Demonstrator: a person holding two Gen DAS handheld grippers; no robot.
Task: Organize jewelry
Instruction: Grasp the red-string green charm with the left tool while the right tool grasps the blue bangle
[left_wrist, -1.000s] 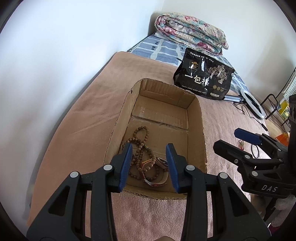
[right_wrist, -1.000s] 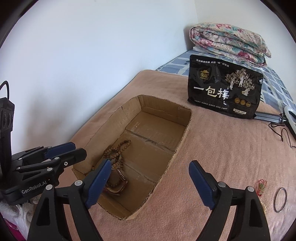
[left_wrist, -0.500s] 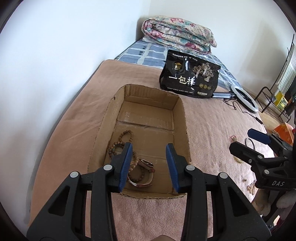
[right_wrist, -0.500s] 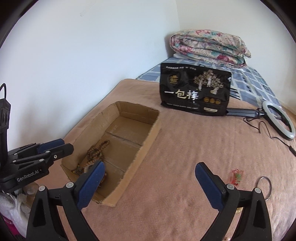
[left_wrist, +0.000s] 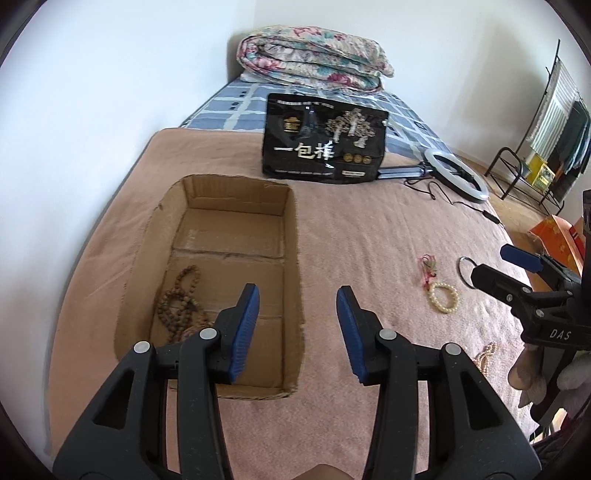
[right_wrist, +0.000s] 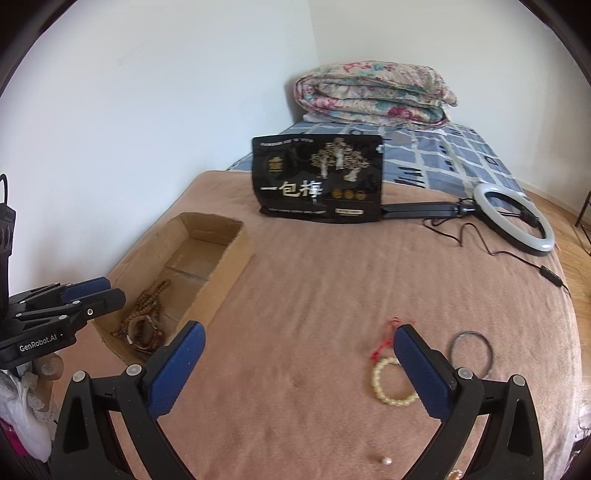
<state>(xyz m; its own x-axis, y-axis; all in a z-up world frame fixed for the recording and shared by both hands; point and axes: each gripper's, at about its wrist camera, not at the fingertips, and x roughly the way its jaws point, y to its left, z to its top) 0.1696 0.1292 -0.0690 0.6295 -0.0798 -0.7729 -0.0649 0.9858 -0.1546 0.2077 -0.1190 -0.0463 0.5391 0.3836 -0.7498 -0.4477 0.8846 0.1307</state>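
Just ahead of the right gripper, touching its right finger's inner side, lies one cream bead bracelet, a ring without long axis. Right gripper nearer, jaws just opened wide, empty; left gripper parted, empty, over one cardboard box. Beyond: one red cord charm, one metal bangle.

Bed cover: pink-brown cloth, matt, short fuzzy nap. Box: plain brown corrugated cardboard, matt, ragged cut edges. Beaded strand inside it: brown beads, wood-like, dull. Bracelet: cream beads, smooth with a slight sheen. Bangle: thin dark ring, apparently metal. Bag: black, glossy, plastic-like film with gold print. Quilt: floral cloth, matt. Ring light: smooth white plastic. Gripper pads: blue, finely textured, on matt black plastic frames.
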